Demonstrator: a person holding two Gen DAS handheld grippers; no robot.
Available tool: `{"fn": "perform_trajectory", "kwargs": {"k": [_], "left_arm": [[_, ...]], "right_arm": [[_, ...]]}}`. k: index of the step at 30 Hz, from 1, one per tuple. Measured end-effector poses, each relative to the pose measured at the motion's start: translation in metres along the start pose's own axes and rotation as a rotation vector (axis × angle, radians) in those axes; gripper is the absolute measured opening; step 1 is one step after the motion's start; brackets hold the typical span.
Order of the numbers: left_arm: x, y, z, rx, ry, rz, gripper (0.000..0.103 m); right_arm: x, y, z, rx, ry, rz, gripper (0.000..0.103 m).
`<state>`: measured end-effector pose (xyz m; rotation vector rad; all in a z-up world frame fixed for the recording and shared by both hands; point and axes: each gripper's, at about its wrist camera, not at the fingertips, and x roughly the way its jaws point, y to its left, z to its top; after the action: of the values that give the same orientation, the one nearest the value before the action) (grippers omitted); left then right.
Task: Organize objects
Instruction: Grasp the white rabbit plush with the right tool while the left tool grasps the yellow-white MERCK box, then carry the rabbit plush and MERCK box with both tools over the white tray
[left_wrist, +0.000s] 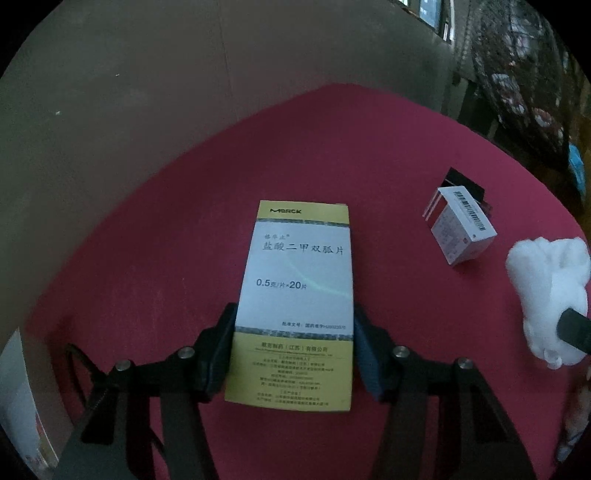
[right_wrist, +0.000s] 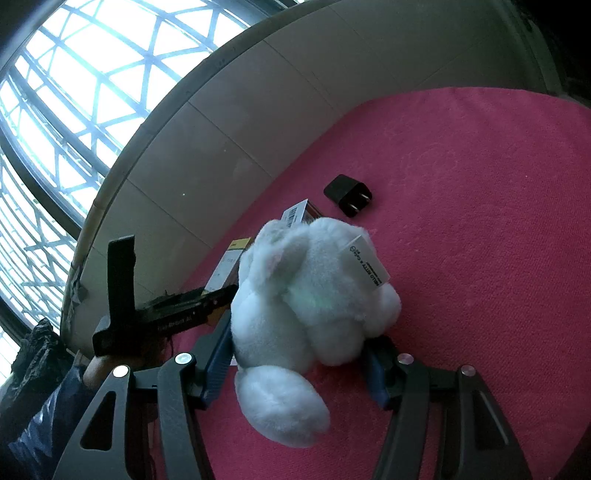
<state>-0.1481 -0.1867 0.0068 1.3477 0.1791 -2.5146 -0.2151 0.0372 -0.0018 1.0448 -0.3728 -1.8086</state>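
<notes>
Yellow-and-white medicine box (left_wrist: 295, 295) clamped flat between left gripper (left_wrist: 293, 347) pads, held level above red cloth (left_wrist: 147, 258). Right gripper (right_wrist: 299, 365) pinches white plush toy (right_wrist: 306, 310) over same cloth; small white carton (left_wrist: 461, 225) and black plug (right_wrist: 348, 195) lie beyond.

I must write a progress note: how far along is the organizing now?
Nothing looks sorted yet. In hand: the left gripper holds the yellow medicine box; the right gripper holds the white plush toy. Left: the small white box and black charger lie on the red cloth.
</notes>
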Motion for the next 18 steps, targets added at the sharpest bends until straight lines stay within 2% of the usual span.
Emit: {"fn": "perform_trajectory", "kwargs": {"k": [6, 11, 14, 18], "left_arm": [[-0.028, -0.030, -0.021, -0.006, -0.060, 0.042, 0.057], [-0.073, -0.052, -0.039, -0.026, -0.144, 0.072, 0.057], [-0.101, -0.060, -0.052, -0.045, -0.180, 0.077, 0.057], [-0.133, -0.065, -0.068, -0.079, -0.233, 0.077, 0.057]], "right_arm": [[0.000, 0.001, 0.001, 0.001, -0.001, -0.005, 0.065], [-0.006, 0.002, -0.005, 0.006, 0.008, -0.070, 0.065], [-0.023, 0.010, -0.005, 0.003, -0.023, -0.090, 0.064], [-0.050, 0.036, -0.001, -0.065, -0.096, -0.126, 0.064]]}}
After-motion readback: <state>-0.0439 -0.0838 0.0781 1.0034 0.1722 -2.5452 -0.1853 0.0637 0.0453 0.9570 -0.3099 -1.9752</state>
